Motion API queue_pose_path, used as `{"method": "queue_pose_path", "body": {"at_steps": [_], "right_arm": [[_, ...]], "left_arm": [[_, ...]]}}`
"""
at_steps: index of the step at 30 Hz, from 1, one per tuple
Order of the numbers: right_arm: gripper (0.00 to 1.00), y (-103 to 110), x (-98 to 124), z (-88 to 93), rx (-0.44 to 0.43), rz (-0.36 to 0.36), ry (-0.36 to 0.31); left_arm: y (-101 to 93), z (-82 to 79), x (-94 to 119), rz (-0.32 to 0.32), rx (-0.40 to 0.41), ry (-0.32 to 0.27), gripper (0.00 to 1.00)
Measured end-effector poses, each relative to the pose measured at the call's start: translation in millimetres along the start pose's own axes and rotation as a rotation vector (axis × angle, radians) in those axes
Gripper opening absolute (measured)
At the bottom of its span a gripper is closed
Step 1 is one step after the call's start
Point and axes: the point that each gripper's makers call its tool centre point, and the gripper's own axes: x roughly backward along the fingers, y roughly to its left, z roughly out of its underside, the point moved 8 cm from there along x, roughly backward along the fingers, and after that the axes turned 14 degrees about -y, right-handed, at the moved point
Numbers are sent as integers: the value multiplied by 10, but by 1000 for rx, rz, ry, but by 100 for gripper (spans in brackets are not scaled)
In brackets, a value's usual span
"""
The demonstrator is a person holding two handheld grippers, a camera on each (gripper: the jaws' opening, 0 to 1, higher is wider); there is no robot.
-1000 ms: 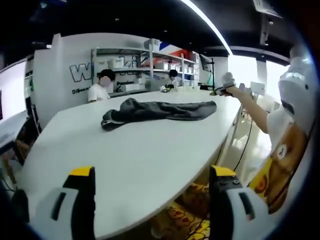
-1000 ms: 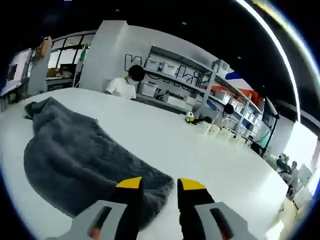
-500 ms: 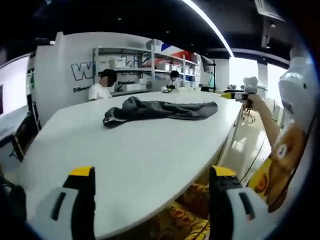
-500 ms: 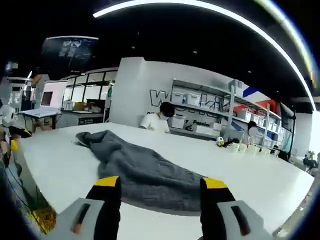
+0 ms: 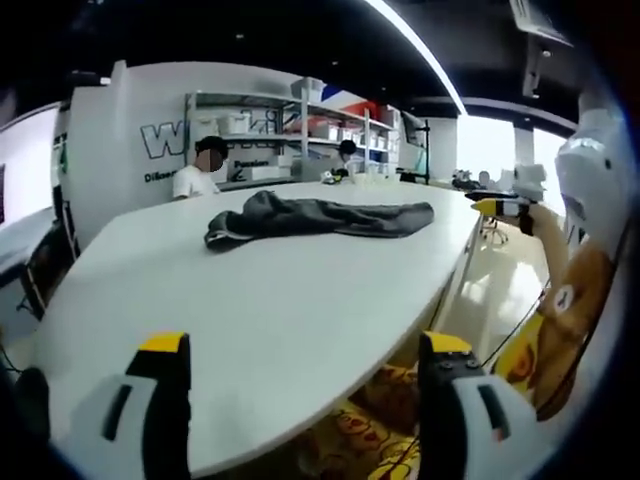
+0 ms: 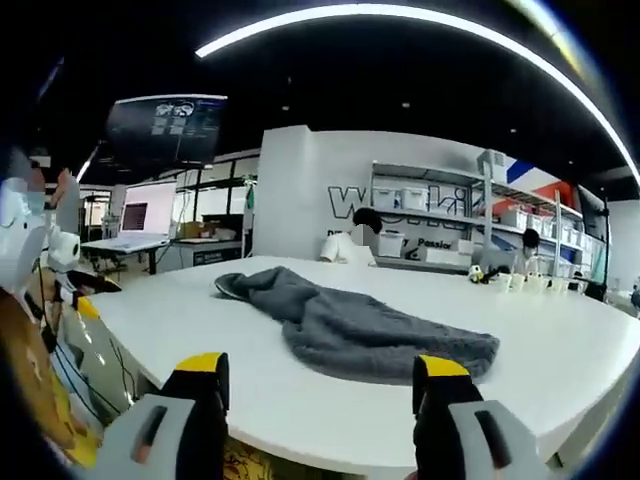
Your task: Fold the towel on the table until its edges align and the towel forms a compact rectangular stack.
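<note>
We pull the right tool (image 6: 318,375) back off the towel (image 6: 350,325), so both tools gape wide and empty, the left tool (image 5: 305,355) too, and that towel sits crumpled on the surface (image 5: 250,290), folding not started.

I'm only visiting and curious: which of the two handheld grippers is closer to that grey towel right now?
The right. The right gripper hangs just off the table edge with the grey towel close ahead. The left gripper is back at the table's near end, with bare tabletop before the towel.

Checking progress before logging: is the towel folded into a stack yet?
No. The grey towel lies rumpled and stretched out on the white table, edges uneven.
</note>
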Motion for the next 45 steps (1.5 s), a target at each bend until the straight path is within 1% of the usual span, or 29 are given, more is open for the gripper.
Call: {"method": "queue_pose_path", "body": {"at_steps": [7, 11, 14, 26, 32, 38, 45], "right_arm": [[88, 188, 13, 49, -26, -50, 20], [90, 229, 24, 69, -17, -62, 35], [94, 247, 32, 72, -21, -74, 40], [99, 264, 54, 109, -7, -79, 62], [99, 248, 77, 143, -5, -73, 77], [99, 237, 84, 173, -18, -63, 77], [99, 207, 99, 212, -35, -50, 77]], "left_arm": [[-7, -6, 4, 9, -3, 3, 99], [-24, -1, 7, 13, -2, 4, 99], [-35, 1, 14, 15, -2, 1, 99], [-56, -2, 6, 15, -4, -3, 99], [-58, 1, 7, 12, -4, -2, 99], [-54, -12, 4, 13, -11, 0, 99], [-17, -36, -44, 17, -29, 21, 99]]}}
